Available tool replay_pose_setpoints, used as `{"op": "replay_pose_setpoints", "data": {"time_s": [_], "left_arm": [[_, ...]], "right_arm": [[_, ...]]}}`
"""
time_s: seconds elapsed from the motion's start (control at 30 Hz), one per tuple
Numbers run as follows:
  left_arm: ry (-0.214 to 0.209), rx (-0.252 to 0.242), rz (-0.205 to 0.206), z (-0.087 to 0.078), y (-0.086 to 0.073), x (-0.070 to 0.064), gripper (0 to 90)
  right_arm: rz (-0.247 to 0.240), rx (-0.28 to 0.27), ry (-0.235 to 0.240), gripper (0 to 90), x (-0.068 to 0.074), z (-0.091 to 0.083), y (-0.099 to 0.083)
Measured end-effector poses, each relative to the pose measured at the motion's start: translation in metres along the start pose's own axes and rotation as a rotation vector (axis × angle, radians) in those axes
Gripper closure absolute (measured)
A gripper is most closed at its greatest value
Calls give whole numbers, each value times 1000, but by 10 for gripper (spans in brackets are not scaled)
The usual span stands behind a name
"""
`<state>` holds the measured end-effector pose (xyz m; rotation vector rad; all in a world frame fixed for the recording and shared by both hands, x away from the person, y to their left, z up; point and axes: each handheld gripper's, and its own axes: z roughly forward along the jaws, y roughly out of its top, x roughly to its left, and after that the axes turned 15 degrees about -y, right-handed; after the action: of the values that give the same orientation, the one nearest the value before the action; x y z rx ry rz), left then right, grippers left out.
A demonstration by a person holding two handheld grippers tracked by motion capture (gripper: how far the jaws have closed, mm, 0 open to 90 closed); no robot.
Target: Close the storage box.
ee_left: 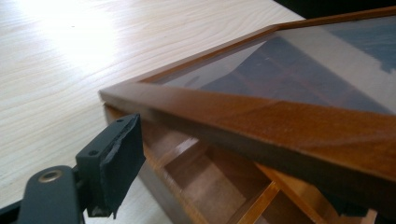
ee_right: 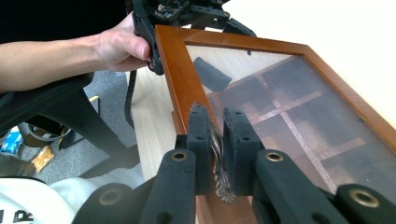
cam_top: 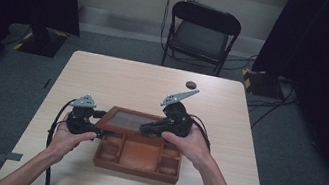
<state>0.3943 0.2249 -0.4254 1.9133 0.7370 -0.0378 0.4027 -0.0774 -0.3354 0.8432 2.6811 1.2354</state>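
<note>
A brown wooden box [cam_top: 135, 167] with several open compartments sits on the table's near half. Its glass-paned lid [cam_top: 128, 120] is tilted up at the front. In the right gripper view, my right gripper [ee_right: 215, 122] is shut on the ornate metal clasp [ee_right: 220, 182] on the lid's front rail [ee_right: 180, 79]. My left gripper [cam_top: 94, 129] is at the box's left front corner. In its own view the left gripper [ee_left: 229, 186] has its jaws wide apart under the raised lid frame [ee_left: 261, 116], one pad [ee_left: 114, 168] outside the box wall and the other partly hidden inside.
A small dark round object [cam_top: 190, 84] lies near the table's far edge. A black folding chair [cam_top: 203, 33] stands beyond the table [cam_top: 119, 77]. Cables trail on the floor at the right. Bare tabletop lies around the box.
</note>
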Motion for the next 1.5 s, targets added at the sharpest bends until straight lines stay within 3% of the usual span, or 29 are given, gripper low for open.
{"op": "replay_pose_setpoints", "data": {"time_s": [0.13,0.47,0.57,0.7,0.83,0.93,1.07,1.17,1.23,1.5], "left_arm": [[8,10,1,-1,0,4,167],[57,-6,-77,-12,-5,26,178],[80,-4,-91,-16,-7,32,180],[119,-10,-81,-28,-9,37,205],[128,-8,-98,-39,-14,43,205],[140,-7,-123,-44,-19,47,205],[143,-11,-135,-47,-21,49,205],[171,23,-100,-47,-22,46,205],[149,22,-102,-48,-22,44,205],[146,33,-120,-44,-25,46,205]], "right_arm": [[13,-8,12,827,-4,0,-5],[2,5,-7,824,-4,-4,-12],[-2,6,-19,823,-3,-6,-15],[-9,20,-16,822,-2,-4,-19],[-23,48,-17,822,3,2,-25],[-38,40,-27,821,7,5,-30],[-33,39,-33,821,9,7,-36],[-33,52,-32,821,11,11,-43],[-29,57,-29,821,12,14,-49],[-30,85,-21,820,13,24,-61]]}}
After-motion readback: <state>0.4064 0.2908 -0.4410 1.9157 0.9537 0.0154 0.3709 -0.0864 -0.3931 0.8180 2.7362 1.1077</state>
